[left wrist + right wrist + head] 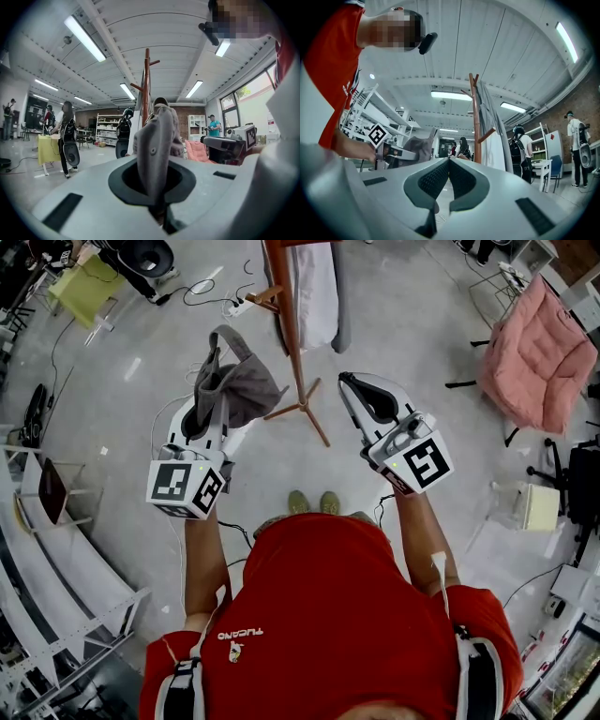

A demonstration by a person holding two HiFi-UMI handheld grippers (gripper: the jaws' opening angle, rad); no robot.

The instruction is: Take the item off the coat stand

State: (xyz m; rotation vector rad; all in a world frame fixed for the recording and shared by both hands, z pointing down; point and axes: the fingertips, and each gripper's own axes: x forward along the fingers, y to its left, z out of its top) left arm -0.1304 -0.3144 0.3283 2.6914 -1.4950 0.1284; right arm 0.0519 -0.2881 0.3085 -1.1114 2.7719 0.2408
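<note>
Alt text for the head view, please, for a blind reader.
From above: the left gripper holds a grey bag beside a wooden coat stand; the right gripper is shut and empty. The person wears a red shirt.

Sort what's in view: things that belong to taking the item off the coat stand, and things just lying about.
Job in hand:
- grey fabric item with a strap, clamped in the left gripper
- reddish-brown wooden coat stand
- right gripper, shut and empty

Lying about:
- pink padded chair
- yellow-green cloth-covered table
- white power strip on the floor
</note>
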